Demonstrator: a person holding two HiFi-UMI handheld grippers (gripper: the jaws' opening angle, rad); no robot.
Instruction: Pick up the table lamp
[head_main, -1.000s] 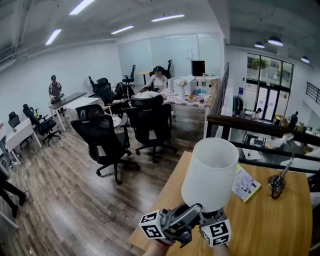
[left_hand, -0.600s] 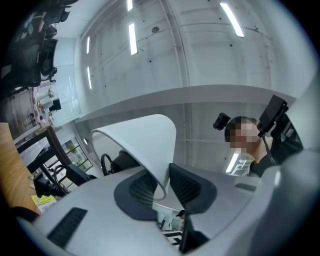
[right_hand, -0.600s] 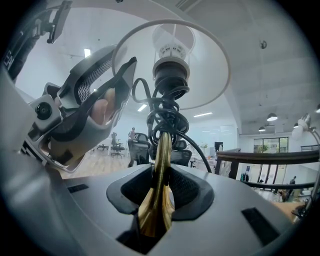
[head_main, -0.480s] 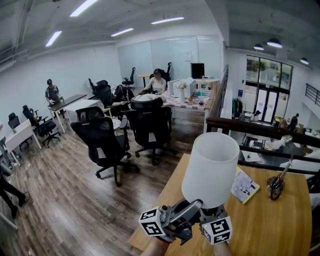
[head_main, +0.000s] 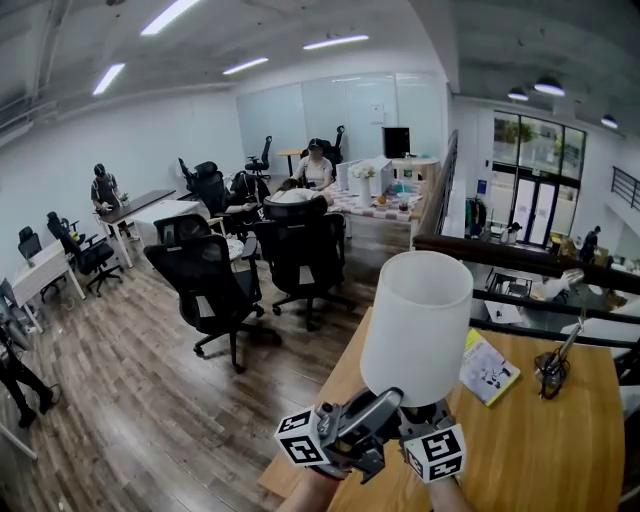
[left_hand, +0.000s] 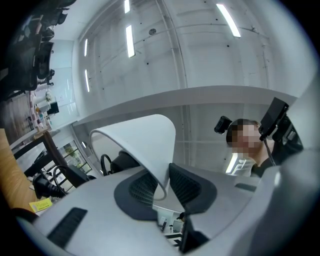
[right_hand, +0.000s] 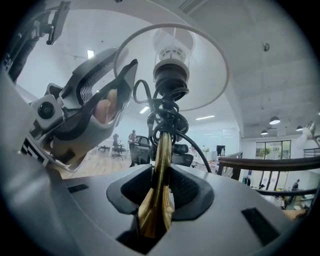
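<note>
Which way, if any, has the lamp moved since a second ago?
Yes, up: the lamp now tops out level with the dark railing; earlier it sat below.

Bright ceiling strip lights (head_main: 165, 14) light the room evenly; fisheye edges bend, near parts blur.

Head view: lamp (head_main: 417, 325) stem and base lost behind shade, your left gripper (head_main: 375, 412), right gripper (head_main: 425, 420). Booklet (head_main: 490, 370) corner behind shade. Table (head_main: 560, 440) cut by bottom edge.
</note>
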